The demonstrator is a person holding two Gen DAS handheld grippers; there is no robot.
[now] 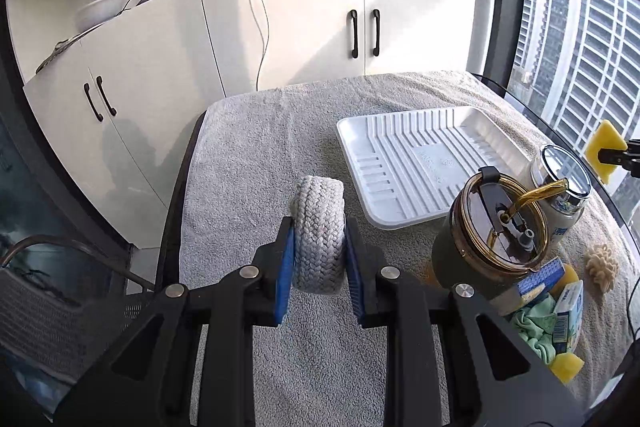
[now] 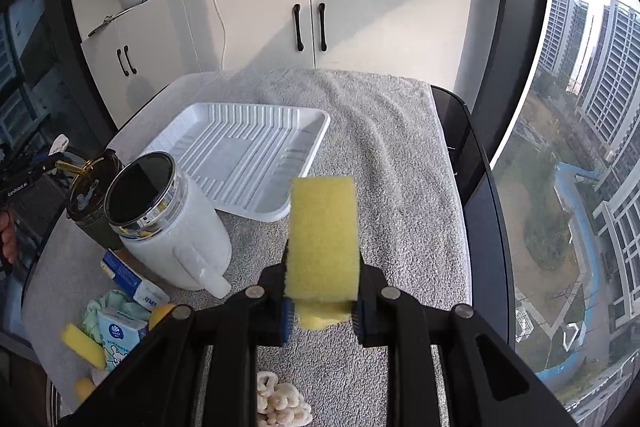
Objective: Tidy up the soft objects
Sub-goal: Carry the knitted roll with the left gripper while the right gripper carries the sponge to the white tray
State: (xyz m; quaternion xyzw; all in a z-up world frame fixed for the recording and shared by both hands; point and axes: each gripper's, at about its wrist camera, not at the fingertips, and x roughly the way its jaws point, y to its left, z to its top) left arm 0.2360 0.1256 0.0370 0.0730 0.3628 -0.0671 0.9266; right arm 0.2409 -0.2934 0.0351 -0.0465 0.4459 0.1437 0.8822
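My left gripper is shut on a grey braided rope ring, held upright above the grey towel, left of the white ribbed tray. My right gripper is shut on a yellow sponge, held upright above the towel, right of the tray. The sponge and right gripper also show far right in the left wrist view. A cream fluffy scrubber lies on the towel; it shows under the right gripper.
A dark green tumbler with an amber lid and a white jug stand near the tray. Beside them lie a green cloth, small cartons and yellow sponges. White cabinets stand behind; the glass table edge is right.
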